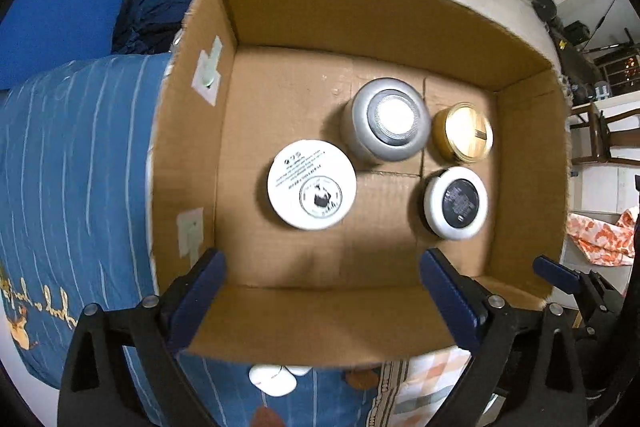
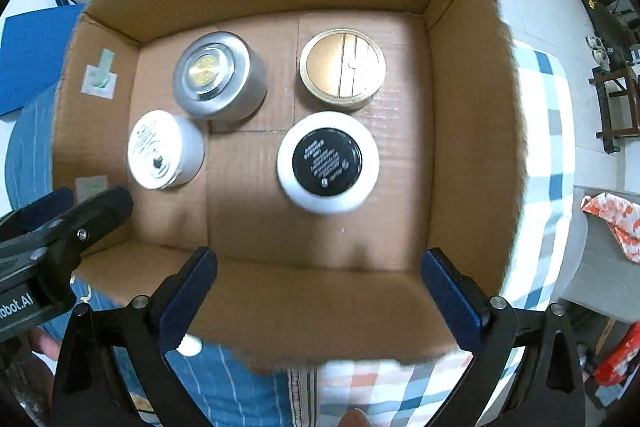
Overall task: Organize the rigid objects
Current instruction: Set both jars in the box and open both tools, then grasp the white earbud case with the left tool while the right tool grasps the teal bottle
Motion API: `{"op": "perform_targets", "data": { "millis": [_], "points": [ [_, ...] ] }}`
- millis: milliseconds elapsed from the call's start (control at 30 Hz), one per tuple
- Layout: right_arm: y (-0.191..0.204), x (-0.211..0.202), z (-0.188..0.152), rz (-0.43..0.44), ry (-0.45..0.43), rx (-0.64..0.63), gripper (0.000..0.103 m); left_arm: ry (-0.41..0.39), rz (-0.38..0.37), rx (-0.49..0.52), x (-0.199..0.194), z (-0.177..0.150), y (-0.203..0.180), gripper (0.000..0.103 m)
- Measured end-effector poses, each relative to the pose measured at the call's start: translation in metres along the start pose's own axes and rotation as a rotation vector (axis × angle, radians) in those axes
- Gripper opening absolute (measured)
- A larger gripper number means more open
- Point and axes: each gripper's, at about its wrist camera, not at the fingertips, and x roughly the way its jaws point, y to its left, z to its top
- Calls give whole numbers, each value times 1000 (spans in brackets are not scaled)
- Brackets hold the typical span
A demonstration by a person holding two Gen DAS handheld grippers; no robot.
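Cardboard box [image 2: 472, 147] holds four jars; both jaws wide, empty.

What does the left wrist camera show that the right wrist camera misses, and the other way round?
Only the left wrist view shows the dark blue cloth beyond the box's left wall and the white pieces on the bedding below the box. Only the right wrist view shows the gold emblem on top of the grey jar and a fingertip at the bottom edge. Both show the cardboard box holding four jars, and both grippers, left gripper and right gripper, open and empty.
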Motion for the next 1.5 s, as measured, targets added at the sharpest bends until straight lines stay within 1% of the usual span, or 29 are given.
{"op": "perform_targets", "data": {
  "millis": [33, 100, 133, 233, 300, 367, 533, 700, 800, 900, 1033, 1100, 1167, 1233, 1267, 1333, 1400, 1433, 1467, 1500],
  "points": [
    [0, -4, -4, 0, -11, -1, 103, -14, -6, -1, -3, 2, 0, 99],
    [1, -12, -17, -16, -36, -8, 103, -42, 0, -1, -9, -8, 2, 99],
    [-2, -16, -16, -17, -47, -11, 103, -65, 1, -2, -16, -13, 2, 99],
    [-1, -34, -36, -29, -96, -20, 103, -121, 24, 3, -33, -27, 4, 99],
    [3, -45, -40, -35, -122, -23, 103, -164, 41, 9, -45, -36, 3, 99],
    [2, -57, -53, -35, -154, -24, 103, -201, 52, 16, -59, -48, 1, 99],
    [6, -84, -72, -7, -196, -22, 103, -250, 34, 10, -81, -67, 3, 99],
    [0, -96, -89, 32, -217, 3, 103, -282, 25, 14, -94, -88, 1, 99],
    [-18, -91, -103, 37, -213, 35, 103, -267, 28, 24, -87, -102, 0, 99],
    [-48, -76, -116, 31, -190, 93, 103, -200, 73, 38, -62, -112, 2, 99],
    [-101, -40, -125, 12, -136, 224, 103, -136, 129, 44, -20, -121, 6, 99],
    [-119, -23, -124, 8, -117, 272, 103, -107, 139, 40, -2, -124, 8, 99],
    [-137, -1, -118, 11, -105, 317, 101, -81, 152, 40, 14, -126, 9, 99],
    [-145, 18, -112, 5, -89, 338, 90, -62, 170, 45, 29, -128, 8, 99],
    [-150, 31, -106, 16, -73, 351, 86, -51, 178, 50, 37, -128, 8, 99],
    [-155, 56, -97, 42, -38, 375, 75, -31, 188, 60, 51, -130, 7, 99],
    [-156, 74, -90, 63, -21, 391, 68, -12, 190, 69, 61, -130, 6, 99],
    [-156, 79, -89, 69, -17, 394, 63, -4, 194, 74, 66, -131, 6, 99],
    [-156, 85, -88, 61, -11, 398, 64, 8, 201, 83, 72, -131, 5, 99],
    [-154, 82, -88, 45, -43, 392, 55, 15, 203, 91, 77, -131, 4, 99]
  ]
}}
